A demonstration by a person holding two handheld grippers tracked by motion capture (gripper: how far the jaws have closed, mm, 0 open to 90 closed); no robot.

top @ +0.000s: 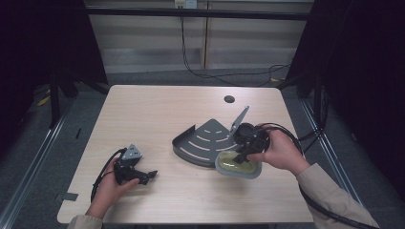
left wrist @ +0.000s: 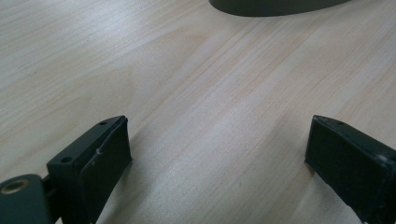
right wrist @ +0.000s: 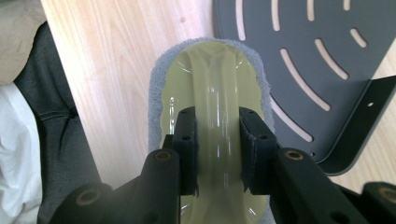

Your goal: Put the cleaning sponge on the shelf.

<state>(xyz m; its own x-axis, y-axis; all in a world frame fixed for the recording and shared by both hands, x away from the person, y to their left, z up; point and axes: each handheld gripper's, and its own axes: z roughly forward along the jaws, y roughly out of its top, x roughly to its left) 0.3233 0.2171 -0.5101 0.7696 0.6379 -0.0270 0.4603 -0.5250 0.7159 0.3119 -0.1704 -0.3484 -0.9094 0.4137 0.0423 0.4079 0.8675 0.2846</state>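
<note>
High view: the bench [top: 157, 114] is a pale wood top with rounded corners and a round cable hole [top: 229, 99] near its far edge. Its far half and the middle of the near half lie bare. A dark grey quarter-round shelf tray [top: 203, 140] with curved slots sits right of centre. Just beside its near right corner lies the scrubbing pad [top: 237, 164], a rounded piece with a grey fuzzy rim and a pale yellow-green translucent top, well in from the bench's right and near edges. The right hand-held gripper [top: 243, 155] points down onto the pad, and the person's right hand [top: 282, 152] reaches in from the lower right, sleeve on the forearm. The left hand-held gripper [top: 145, 175] lies low near the front left, jaws aimed toward the tray, in the left hand [top: 107, 188].

Left gripper view: the left hand-held gripper [left wrist: 217, 154] stands wide with nothing but bare wood between its jaws. The tray's edge [left wrist: 275, 6] shows at the top, well apart.

Right gripper view: the right hand-held gripper [right wrist: 217, 151] is closed on the pad's arched translucent handle [right wrist: 217, 107], one pad pressing each side. The grey rim [right wrist: 156, 88] rings the yellow-green body, and the slotted tray [right wrist: 322, 56] lies just beside it on the right.
</note>
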